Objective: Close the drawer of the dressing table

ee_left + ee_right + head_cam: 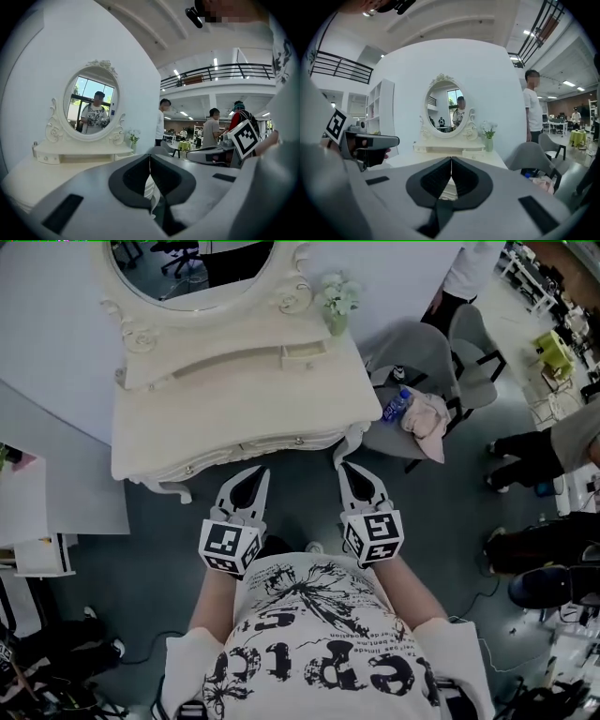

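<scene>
A grey chair [417, 357] holds a pink cloth [428, 418] — and a blue bottle [396, 406].

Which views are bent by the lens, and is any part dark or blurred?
Left gripper view: strong fisheye bend, black corners. Right gripper view: same bend and dark corners; the oval white-framed mirror is sharp. Head view: flat, dim light on the cream dressing table, little bend, no clear blur.

Soft, even indoor light leaves the head view a little dim and grey, with only a faint shadow under the dressing table [234, 418], while both gripper views bow strongly inside dark round edges, ceiling strip lights [215, 61] glaring and near parts blurred.
</scene>
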Demonstrator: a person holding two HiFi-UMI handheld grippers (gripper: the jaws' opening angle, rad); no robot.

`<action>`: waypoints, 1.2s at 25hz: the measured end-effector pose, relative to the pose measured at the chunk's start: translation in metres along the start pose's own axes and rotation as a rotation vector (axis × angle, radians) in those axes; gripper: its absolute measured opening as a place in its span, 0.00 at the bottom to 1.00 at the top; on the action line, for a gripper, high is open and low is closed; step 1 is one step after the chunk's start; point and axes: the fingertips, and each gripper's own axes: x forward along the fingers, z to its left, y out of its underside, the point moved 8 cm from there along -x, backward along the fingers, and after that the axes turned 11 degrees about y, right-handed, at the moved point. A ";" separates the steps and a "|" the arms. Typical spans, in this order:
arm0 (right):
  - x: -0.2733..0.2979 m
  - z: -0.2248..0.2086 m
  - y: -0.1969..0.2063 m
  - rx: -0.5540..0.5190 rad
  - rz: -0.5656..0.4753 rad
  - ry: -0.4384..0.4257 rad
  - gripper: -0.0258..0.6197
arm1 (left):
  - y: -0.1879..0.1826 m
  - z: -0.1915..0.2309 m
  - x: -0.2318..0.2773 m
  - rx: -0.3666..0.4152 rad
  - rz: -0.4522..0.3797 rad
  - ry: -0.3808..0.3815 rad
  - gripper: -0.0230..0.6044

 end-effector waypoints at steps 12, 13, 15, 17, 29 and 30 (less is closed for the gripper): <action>0.127 -0.048 -0.020 -0.008 0.048 -0.079 0.07 | -0.014 0.076 0.100 -0.037 0.003 -0.067 0.07; 0.141 -0.049 -0.024 -0.013 0.050 -0.081 0.07 | -0.018 0.089 0.108 -0.037 -0.004 -0.069 0.07; 0.169 -0.051 -0.034 -0.024 0.048 -0.084 0.07 | -0.028 0.116 0.125 -0.032 -0.020 -0.078 0.07; 0.196 -0.056 -0.044 -0.029 0.044 -0.077 0.07 | -0.038 0.139 0.143 -0.019 -0.033 -0.078 0.07; 0.314 -0.069 -0.043 -0.052 0.134 -0.127 0.07 | -0.050 0.215 0.194 -0.030 -0.003 -0.110 0.07; 0.322 -0.071 -0.037 -0.062 0.153 -0.132 0.07 | -0.046 0.219 0.199 -0.043 0.004 -0.115 0.07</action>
